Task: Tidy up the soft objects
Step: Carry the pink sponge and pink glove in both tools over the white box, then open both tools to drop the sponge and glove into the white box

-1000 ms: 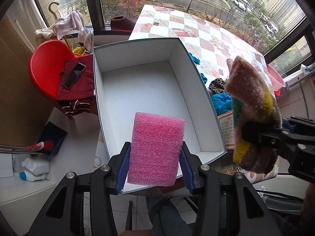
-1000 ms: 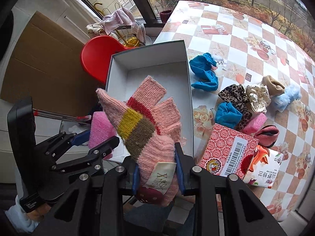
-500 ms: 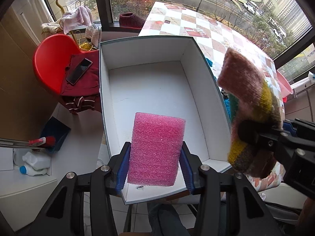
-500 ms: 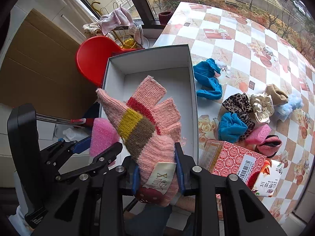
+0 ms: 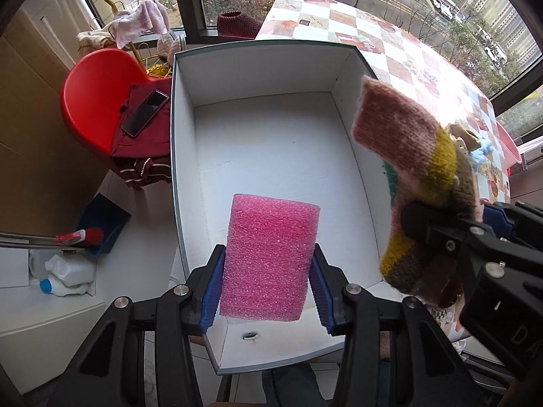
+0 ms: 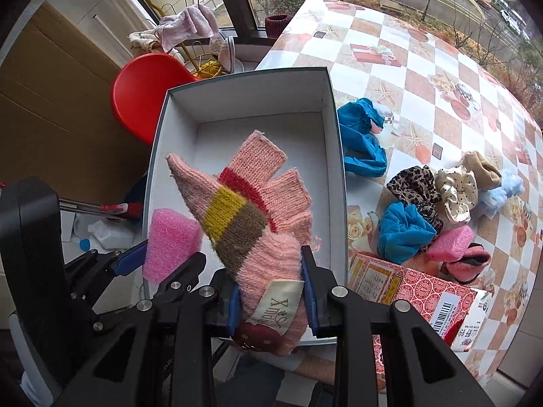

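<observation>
Item one: pink foam block (image 5: 269, 261), pinched at its sides by the left tongs (image 5: 268, 288), held above the near end of the white box (image 5: 271, 156). Likely very light and springy; a gentle side grip suits it.

Item two: striped knit glove (image 6: 251, 217), pinched at the cuff by the right tongs (image 6: 271, 298), fingers flopping over the box. Soft, limp, probably clingy.

Remaining: scrunchies (image 6: 441, 193) loose on the checked surface (image 6: 424, 68).

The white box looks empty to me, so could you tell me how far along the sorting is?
Nothing lies in the white box yet. In hand: pink foam block in the left gripper, knitted glove in the right gripper, both above it. Scrunchies wait on the table.
</observation>
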`<state>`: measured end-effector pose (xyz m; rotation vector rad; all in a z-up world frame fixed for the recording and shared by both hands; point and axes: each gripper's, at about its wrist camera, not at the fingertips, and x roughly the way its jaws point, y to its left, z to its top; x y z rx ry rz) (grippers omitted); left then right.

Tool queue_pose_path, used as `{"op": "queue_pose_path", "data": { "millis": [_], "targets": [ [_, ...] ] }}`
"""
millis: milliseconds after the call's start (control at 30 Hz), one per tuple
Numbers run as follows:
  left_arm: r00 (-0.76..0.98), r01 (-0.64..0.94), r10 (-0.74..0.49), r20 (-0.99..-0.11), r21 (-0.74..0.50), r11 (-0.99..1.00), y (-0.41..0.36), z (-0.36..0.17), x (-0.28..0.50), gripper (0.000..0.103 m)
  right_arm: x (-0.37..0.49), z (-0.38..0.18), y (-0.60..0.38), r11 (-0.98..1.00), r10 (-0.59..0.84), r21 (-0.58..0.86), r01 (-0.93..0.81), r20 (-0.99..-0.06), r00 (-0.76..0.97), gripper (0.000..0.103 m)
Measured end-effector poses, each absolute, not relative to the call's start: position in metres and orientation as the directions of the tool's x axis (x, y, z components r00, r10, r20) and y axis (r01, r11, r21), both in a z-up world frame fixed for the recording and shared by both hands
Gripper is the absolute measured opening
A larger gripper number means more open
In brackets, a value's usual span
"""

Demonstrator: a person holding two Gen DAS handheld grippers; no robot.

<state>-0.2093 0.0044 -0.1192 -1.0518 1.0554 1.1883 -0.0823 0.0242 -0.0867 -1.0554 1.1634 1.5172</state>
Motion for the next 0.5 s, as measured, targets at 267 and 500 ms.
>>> {"op": "queue_pose_path", "data": {
  "millis": [267,500],
  "targets": [
    [0.047,-0.994,0.128,-0.991,-0.034,0.101,0.003,-0.144,-0.207,0.05,-0.097,-0.118,0.021,-0.16,0.099,0.141,-0.977,-0.982,-0.158,0.031],
    [0.036,-0.991,0.089,-0.995,-0.024,0.132,-0.008,-0.16,-0.207,0.05,-0.096,-0.141,0.009,-0.148,0.028,0.158,-0.976,-0.986,-0.164,0.031]
  ]
}}
